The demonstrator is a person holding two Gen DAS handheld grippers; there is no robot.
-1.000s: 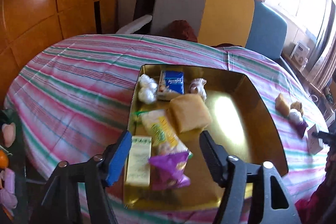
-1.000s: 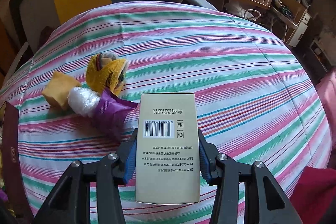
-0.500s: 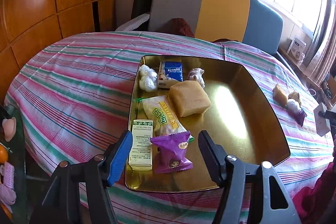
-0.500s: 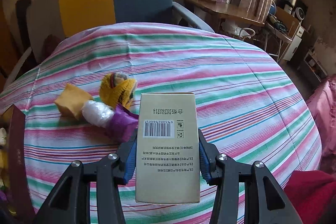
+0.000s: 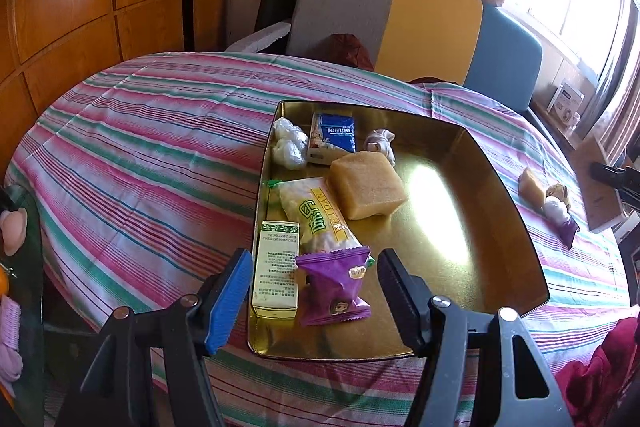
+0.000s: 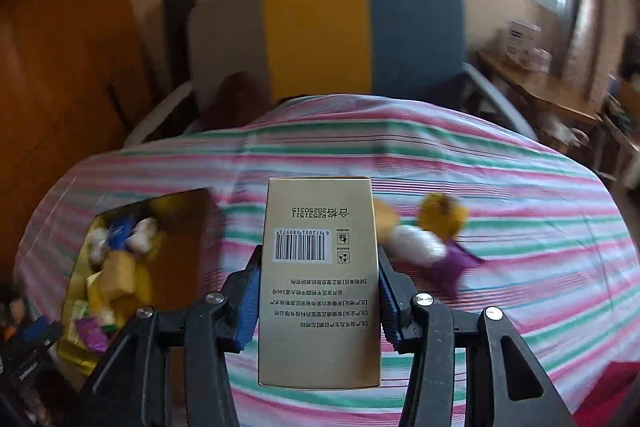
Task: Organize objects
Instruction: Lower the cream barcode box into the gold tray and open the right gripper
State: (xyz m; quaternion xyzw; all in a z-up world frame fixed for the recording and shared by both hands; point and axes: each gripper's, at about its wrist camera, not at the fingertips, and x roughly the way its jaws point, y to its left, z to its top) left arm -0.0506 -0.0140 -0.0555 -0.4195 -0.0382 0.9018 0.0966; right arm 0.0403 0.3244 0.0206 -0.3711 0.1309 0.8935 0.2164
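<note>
Right wrist: my right gripper (image 6: 318,301) pinches the box (image 6: 319,279) — tray (image 6: 188,227) half-filled left of it, four snacks (image 6: 424,239) left; left gripper (image 5: 314,293) spread, empty.

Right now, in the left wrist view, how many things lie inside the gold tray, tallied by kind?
Inside the gold tray:
White wrapped balls: 2
Blue tissue pack: 1
Small white bundle: 1
Tan sponge block: 1
Yellow snack packet: 1
Purple snack packet: 1
Pale green-topped box: 1
Total: 8
</note>
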